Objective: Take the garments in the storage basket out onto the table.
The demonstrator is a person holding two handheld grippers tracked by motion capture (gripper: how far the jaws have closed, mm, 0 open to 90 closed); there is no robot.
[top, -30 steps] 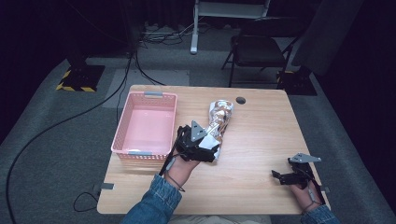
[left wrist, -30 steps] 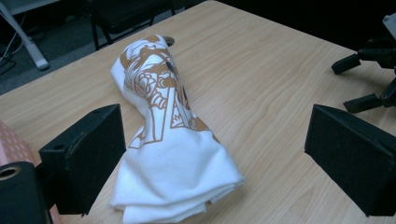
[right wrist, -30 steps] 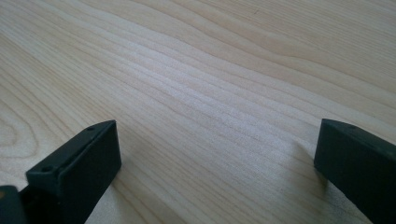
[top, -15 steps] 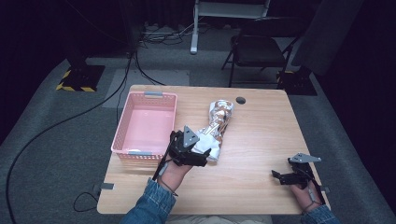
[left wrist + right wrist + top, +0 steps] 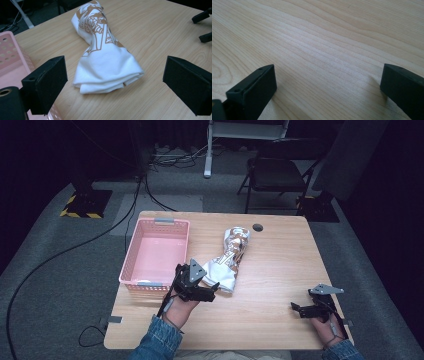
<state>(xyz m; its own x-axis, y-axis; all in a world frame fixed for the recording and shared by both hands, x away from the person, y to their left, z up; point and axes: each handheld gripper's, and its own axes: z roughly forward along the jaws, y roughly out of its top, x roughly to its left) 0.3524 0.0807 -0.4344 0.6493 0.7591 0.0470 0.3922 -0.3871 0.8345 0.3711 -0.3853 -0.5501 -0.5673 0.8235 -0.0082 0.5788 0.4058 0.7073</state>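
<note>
We judge this the approach: our left gripper (image 5: 115, 85) has its fingers apart before the cloth (image 5: 105, 62). Next, close on its near fold. Our right gripper (image 5: 327, 92) waits, fingers apart, over bare worktop (image 5: 324, 37).

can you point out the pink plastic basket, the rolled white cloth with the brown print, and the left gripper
pink plastic basket (image 5: 131, 251): high view, on its left wall.
rolled white cloth with brown print (image 5: 110, 63): left gripper view, on the plain white near end.
left gripper (image 5: 215, 291): high view, midway between its open black fingertips.
</note>
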